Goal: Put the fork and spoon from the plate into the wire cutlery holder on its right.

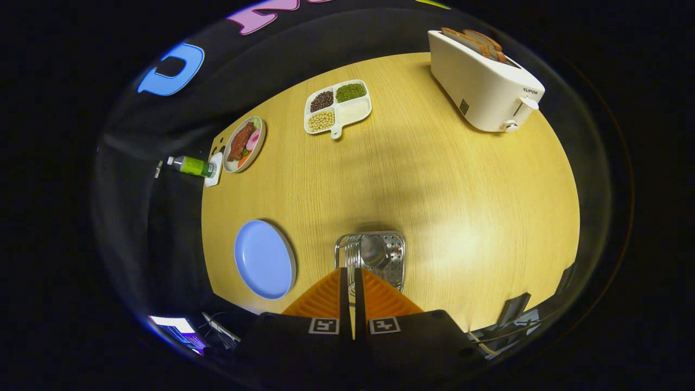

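Two fingers (352, 279) stand pressed almost together, a thin slit left between them, hanging right above the wire holder (371, 259). Something thin and pale seems to run down that slit, but I cannot tell whether it is a handle they pinch or only the surface showing through. Inside the holder a shiny rounded piece lies, likely the bowl of the spoon (374, 251); of the fork I can make out nothing sure. The blue plate (264, 259), just left of the holder, is bare, so I judge the task to be near its end: both pieces are off the plate, and at most one drop and a lift away remain.

Farther across the surface (434, 179) sit a divided dish of beans (337, 107), a plate of food (244, 144) with a green bottle (191, 165) beside it, and a white toaster (483, 81) holding bread. All lie well apart from the holder; nothing blocks the way.
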{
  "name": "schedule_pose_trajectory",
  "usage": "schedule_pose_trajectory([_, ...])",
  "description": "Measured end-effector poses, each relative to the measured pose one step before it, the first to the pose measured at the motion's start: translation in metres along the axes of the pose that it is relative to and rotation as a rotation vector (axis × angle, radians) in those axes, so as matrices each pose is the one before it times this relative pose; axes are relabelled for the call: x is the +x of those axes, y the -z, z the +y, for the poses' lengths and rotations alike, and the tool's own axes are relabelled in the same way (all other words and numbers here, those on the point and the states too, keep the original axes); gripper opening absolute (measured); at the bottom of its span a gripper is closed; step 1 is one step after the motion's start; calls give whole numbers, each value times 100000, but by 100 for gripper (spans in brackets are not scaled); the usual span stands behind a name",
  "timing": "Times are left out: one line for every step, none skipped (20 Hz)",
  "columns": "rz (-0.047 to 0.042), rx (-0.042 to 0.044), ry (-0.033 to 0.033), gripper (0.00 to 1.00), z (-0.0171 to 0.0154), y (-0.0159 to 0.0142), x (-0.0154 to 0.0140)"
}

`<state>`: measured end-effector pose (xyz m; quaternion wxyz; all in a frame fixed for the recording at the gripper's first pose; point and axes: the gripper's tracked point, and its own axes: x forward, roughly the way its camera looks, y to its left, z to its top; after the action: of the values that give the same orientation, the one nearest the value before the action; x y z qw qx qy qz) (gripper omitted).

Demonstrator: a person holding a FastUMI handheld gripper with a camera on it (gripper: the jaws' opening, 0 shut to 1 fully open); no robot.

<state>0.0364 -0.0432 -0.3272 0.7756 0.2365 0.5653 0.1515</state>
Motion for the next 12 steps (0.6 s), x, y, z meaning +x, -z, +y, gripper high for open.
schedule_pose_trajectory([-241, -193, -608, 7, 33, 170, 193])
schedule_pose_trajectory([-548, -654, -161, 9, 73, 199, -49])
schedule_pose_trajectory([-1006, -925, -91, 14, 44, 79, -85])
schedule_pose_trajectory([-1775, -526, -400, 18, 158, -72, -195])
schedule_pose_trajectory([-1850, -232, -722, 23, 230, -11, -249])
schedule_pose_trajectory([-1812, -242, -504, 32, 175, -110, -336])
schedule_pose_trajectory([-2107, -540, -830, 40, 162, -259, -364])
schedule_pose_trajectory([-2237, -588, -1007, 47, 130, -95, -468])
schedule_pose_trajectory([-2224, -848, -668, 66, 152, -111, -712])
schedule_pose_trajectory([-2729, -1262, -691, 75, 145, -220, -488])
schedule_pose_trajectory([-3003, -1812, 151, 81, -56, -382, -671])
schedule_pose_trajectory([-3510, -2248, 590, 86, -126, -403, -599])
